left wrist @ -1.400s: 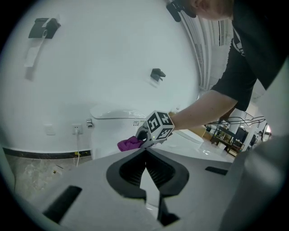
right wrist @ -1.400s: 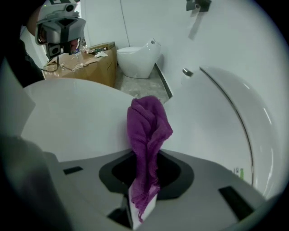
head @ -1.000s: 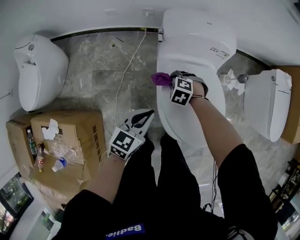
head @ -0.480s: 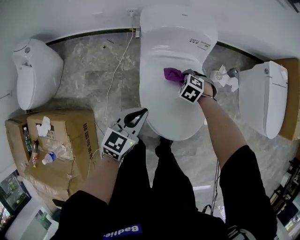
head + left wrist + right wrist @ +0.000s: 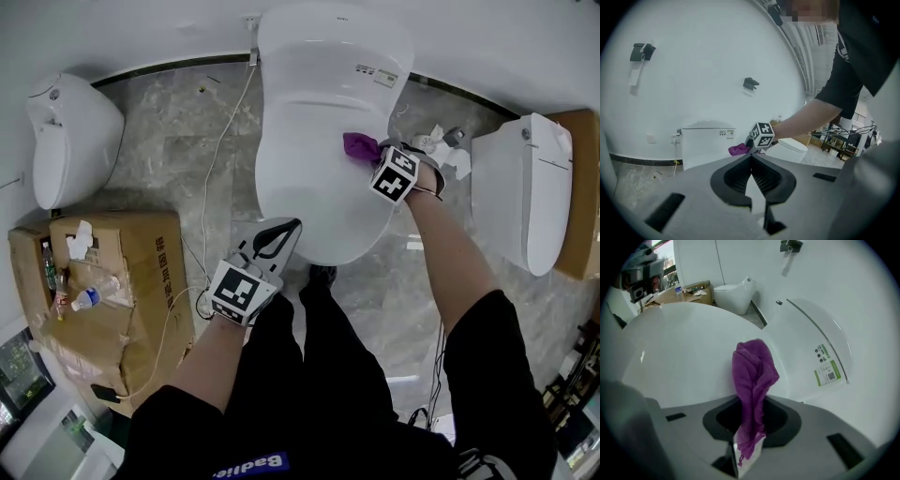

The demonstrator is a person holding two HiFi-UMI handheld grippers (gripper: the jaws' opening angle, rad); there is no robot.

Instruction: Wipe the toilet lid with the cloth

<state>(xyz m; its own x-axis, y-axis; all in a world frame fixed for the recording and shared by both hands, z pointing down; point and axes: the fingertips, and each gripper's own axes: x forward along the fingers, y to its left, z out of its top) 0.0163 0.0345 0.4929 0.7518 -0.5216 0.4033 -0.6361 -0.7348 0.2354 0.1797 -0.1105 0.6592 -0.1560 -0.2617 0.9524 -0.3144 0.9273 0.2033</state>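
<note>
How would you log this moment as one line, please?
right gripper: shut on cloth | cloth: against toilet lid, right side | left gripper: shut, empty, by the lid's front edge

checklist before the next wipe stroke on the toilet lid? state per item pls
1. Cloth clamped in right gripper: ok, jaws shut on it.
2. Cloth touching toilet lid: cannot tell; it sits over the lid's right rear edge.
3. Lid down: ok.
4. Lid surface free of other things: ok.
5. Left gripper out of the wiping path: ok for now; shut, empty, by the front-left rim.
</note>
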